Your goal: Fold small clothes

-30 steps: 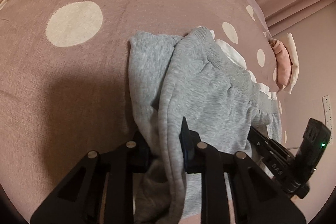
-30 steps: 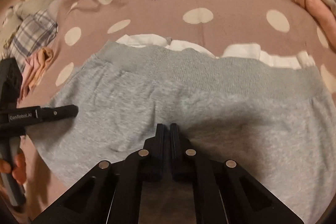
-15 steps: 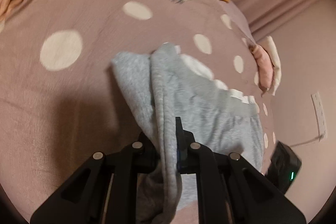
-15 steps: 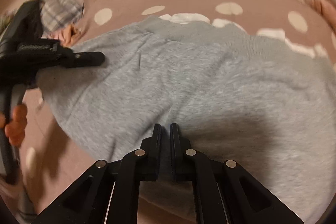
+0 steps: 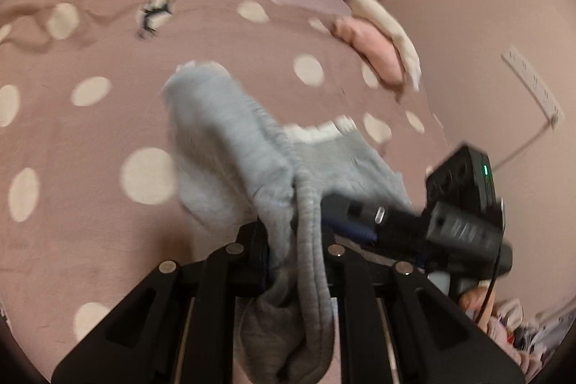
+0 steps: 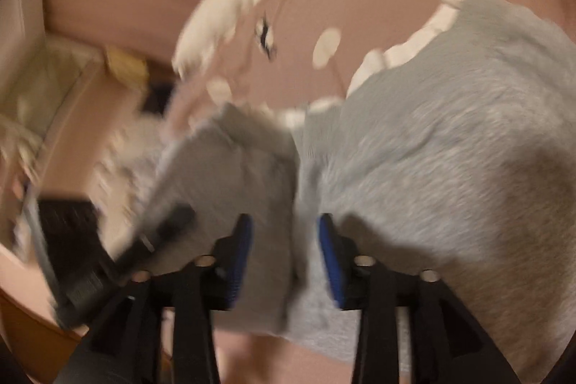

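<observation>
Grey garment (image 5: 230, 146) mid-fold: left claw (image 5: 295, 240) pinches its bunched edge; right claw (image 6: 284, 254), just opening, straddles cloth. Next: lay the flap flat on the bed (image 5: 90, 35).

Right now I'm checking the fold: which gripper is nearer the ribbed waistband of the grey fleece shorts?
Left. The left gripper is clamped on the ribbed waistband; the right gripper, jaws apart, straddles plain grey fleece.
</observation>
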